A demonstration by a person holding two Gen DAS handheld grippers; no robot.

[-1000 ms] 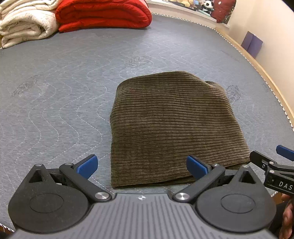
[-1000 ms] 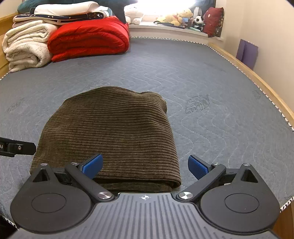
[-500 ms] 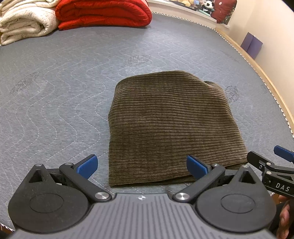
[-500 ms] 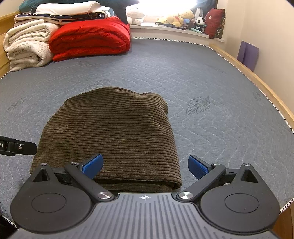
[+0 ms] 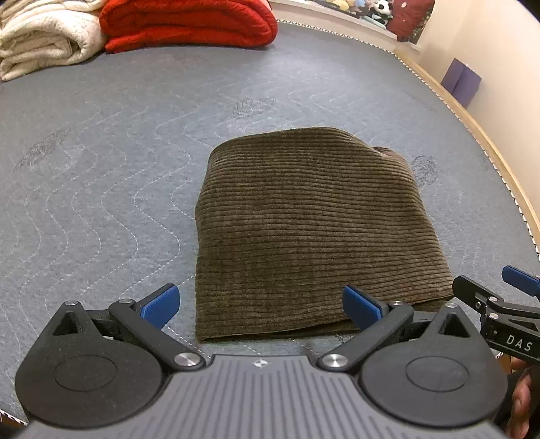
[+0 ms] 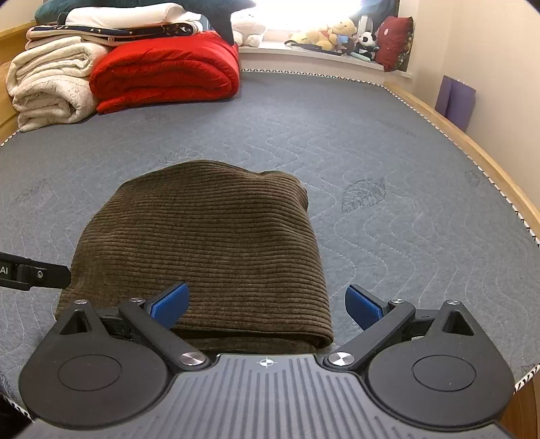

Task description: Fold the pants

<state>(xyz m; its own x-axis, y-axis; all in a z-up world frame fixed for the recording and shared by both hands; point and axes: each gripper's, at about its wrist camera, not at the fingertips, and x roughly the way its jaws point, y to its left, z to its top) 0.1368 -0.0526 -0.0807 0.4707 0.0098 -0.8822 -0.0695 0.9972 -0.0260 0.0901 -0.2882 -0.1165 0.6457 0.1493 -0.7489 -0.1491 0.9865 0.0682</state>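
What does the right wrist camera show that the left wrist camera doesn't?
Only the right wrist view shows the striped bedding stacked on the white blanket, and the bright window. Only the left wrist view shows the open right gripper from the side and the pants' near left corner. Both show the folded pants lying flat on the mattress, the red blanket, the toys, and open blue fingers holding nothing.

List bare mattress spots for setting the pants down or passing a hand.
Bare mattress runs between the pants and the red quilt, and right of the pants to the wooden rail. Left of the pants is a wide bare patch too. Crowded: the far left corner with the white blankets, and the near edge, where both open tongs hover.
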